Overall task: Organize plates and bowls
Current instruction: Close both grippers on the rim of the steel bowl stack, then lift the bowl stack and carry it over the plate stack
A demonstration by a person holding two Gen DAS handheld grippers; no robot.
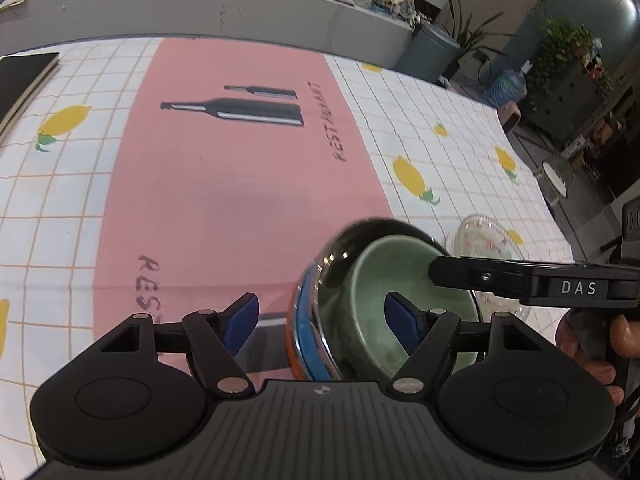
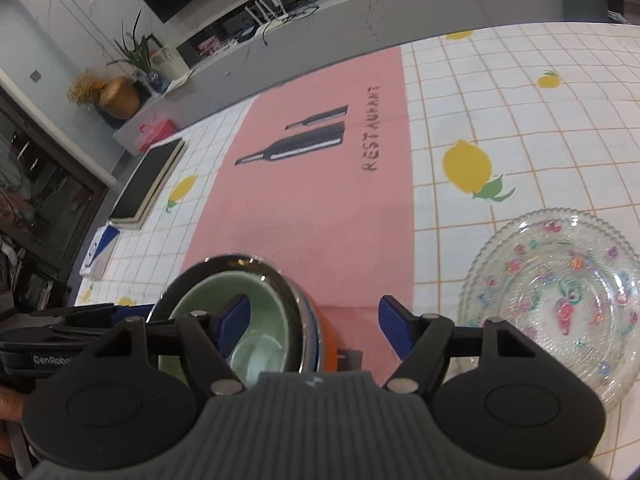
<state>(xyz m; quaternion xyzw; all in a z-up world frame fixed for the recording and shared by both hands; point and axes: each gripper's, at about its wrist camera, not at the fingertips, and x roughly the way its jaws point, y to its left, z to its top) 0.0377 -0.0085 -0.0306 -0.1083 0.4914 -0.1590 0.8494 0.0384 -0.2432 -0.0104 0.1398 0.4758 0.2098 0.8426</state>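
A green ceramic bowl [image 1: 372, 304] sits nested in a shiny steel bowl [image 1: 332, 264], on top of a blue dish [image 1: 305, 328] and an orange one [image 1: 295, 354]. My left gripper [image 1: 322, 320] is open over the stack's left rim, its right finger above the green bowl. The stack also shows in the right wrist view, with the green bowl [image 2: 260, 320] in the steel bowl [image 2: 224, 266]. My right gripper [image 2: 314, 324] is open, straddling the stack's right edge. A clear glass plate with flower prints [image 2: 560, 292] lies to the right; it shows in the left wrist view [image 1: 484, 236] too.
The table carries a checked lemon-print cloth [image 2: 520, 100] with a pink "RESTAURANT" placemat [image 1: 240, 184]. A dark book [image 2: 148, 178] lies at the far left, next to a blue-white card [image 2: 100, 250]. A grey counter [image 1: 200, 12] runs behind the table.
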